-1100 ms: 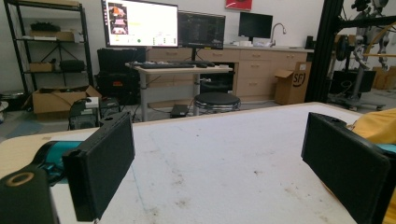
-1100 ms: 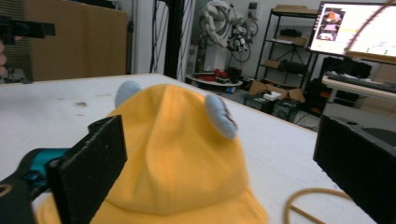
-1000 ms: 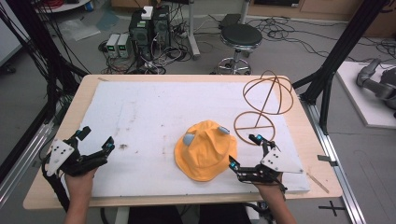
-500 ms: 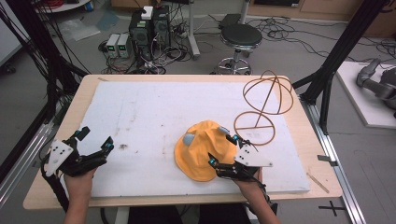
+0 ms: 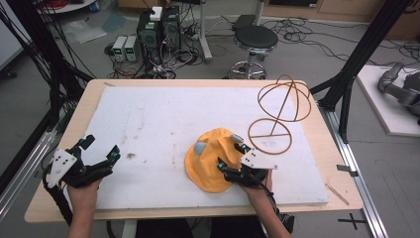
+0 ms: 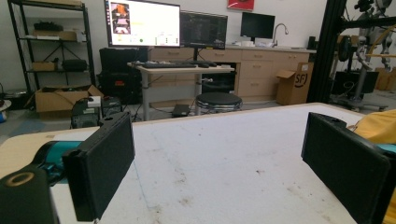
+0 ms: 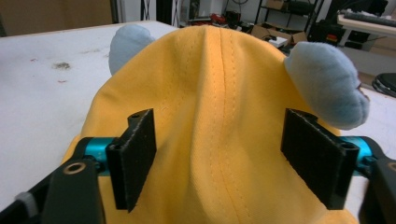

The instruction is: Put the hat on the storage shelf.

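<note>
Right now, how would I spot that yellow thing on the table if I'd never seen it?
Find the white board covering the table. Near its front edge, right of middle, lies a yellow cloth hat with two pale blue ears, the right claw open over it. The wire stand behind it is bare brown hoops.

Grey floor (image 5: 59, 64) across the upper frame in the high view, strewn with black cables. Black round stool (image 5: 255, 37) at top centre; computer towers (image 5: 158, 27) at upper left. Black frame posts (image 5: 366, 49) at both sides. In the left gripper view: lit monitors (image 6: 142, 22) on a desk (image 6: 182, 70) at upper centre, metal shelving (image 6: 46, 51) at left, wooden cabinets (image 6: 261, 70) with a sink tap at upper right.
</note>
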### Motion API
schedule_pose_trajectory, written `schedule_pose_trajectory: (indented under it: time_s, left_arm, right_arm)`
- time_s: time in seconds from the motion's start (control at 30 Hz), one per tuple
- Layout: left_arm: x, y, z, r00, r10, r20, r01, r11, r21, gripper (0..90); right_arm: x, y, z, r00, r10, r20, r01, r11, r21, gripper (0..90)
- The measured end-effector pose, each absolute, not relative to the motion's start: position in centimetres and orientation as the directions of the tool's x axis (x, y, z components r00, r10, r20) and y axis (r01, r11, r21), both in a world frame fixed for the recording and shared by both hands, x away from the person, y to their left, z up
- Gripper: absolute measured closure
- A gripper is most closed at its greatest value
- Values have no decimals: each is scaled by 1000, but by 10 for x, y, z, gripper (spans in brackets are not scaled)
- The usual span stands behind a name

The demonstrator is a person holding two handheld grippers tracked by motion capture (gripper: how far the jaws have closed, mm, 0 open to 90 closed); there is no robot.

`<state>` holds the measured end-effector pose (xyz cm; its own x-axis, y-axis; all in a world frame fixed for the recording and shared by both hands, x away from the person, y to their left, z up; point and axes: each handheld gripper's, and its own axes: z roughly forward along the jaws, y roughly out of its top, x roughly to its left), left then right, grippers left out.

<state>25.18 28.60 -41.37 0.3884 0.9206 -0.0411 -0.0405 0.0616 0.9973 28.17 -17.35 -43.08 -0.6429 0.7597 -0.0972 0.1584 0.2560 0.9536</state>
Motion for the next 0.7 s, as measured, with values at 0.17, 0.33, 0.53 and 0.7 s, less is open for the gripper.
schedule_pose_trajectory:
  time_s: [0.17,0.33,0.53,0.7]
  left_arm:
    - [252,286,-414,390,920,-37,-39,56,998,100]
    - [252,285,-414,389,920,-39,-37,58,998,100]
    - [252,285,-415,390,920,-36,-33,53,998,100]
    - [252,285,-416,390,920,-39,-32,56,998,100]
  right_arm:
    - [282,-170,-430,-634,765,-110,173,278,945,481]
    - [284,-170,-429,-631,771,-85,208,273,939,626]
    - [282,-165,-428,-634,761,-136,197,329,924,846]
    - [283,-167,-425,-638,761,-117,209,317,925,874]
